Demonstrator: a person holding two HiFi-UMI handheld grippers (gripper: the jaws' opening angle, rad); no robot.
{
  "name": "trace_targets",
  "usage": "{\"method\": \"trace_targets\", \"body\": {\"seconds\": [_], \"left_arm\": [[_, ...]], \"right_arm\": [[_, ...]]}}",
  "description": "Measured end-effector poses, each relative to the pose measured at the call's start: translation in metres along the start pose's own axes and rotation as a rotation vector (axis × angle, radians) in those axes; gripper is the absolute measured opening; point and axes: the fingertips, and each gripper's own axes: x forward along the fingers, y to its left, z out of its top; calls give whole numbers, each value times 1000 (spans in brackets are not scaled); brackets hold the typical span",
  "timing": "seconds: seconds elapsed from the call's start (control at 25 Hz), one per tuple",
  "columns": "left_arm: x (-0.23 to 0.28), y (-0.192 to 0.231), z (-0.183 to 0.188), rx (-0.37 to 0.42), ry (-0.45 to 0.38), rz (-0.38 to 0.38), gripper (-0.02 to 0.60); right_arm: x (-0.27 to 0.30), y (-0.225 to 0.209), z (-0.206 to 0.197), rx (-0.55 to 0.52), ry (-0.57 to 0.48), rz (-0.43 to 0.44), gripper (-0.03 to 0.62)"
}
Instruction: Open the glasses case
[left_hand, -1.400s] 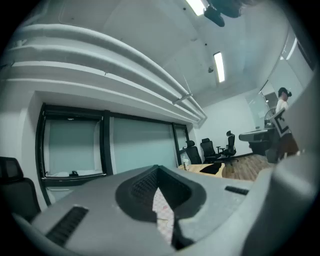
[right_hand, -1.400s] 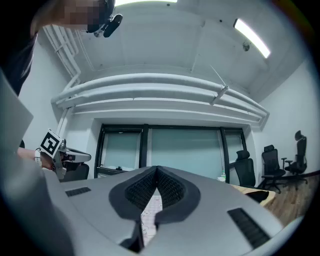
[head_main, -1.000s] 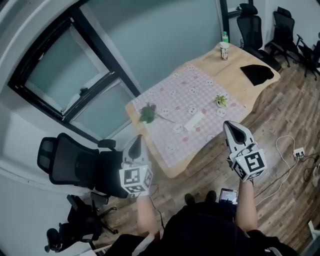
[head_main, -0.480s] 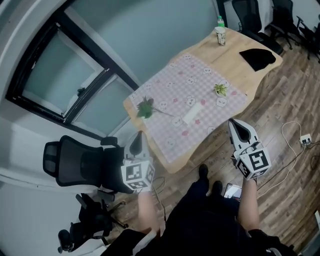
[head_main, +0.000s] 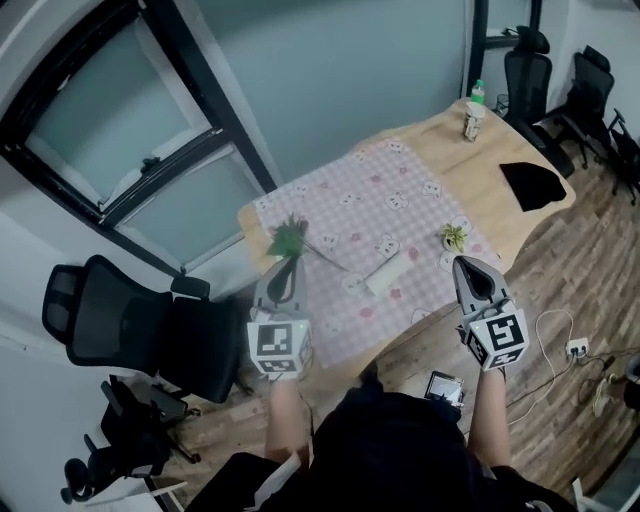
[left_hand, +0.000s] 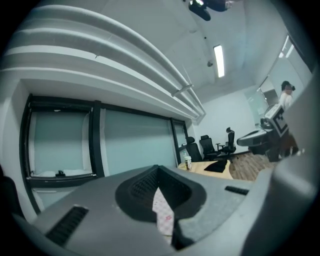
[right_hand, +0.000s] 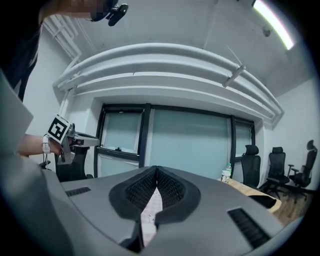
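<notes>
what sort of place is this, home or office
Most likely an office or meeting room: black swivel chairs around, a large wooden table with a checked cloth, and dark-framed glass partitions.

Pink checked tablecloth (head_main: 365, 215), white glasses case (head_main: 385, 272)

Left hand-held gripper (head_main: 286, 264) and right hand-held gripper (head_main: 467, 264) neared the table (head_main: 488, 152).

No words legible; only square coded markers (head_main: 274, 341) on left tongs (head_main: 286, 262) and right tongs (head_main: 469, 262).
</notes>
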Motion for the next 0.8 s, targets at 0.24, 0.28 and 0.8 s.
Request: {"method": "trace_targets", "body": {"seconds": [0.24,0.28,0.8], "left_arm": [[40,2,-18,-114,-20,-49,-2],[45,-1,-22,-127,-11,-55,-2],[81,27,-20,-94,37,36,-2]], "right_arm": [[80,11,1,36,35,55,16],[87,10,-1,52,40,63,17],[141,-23,-19,146,-21,141,142]]}}
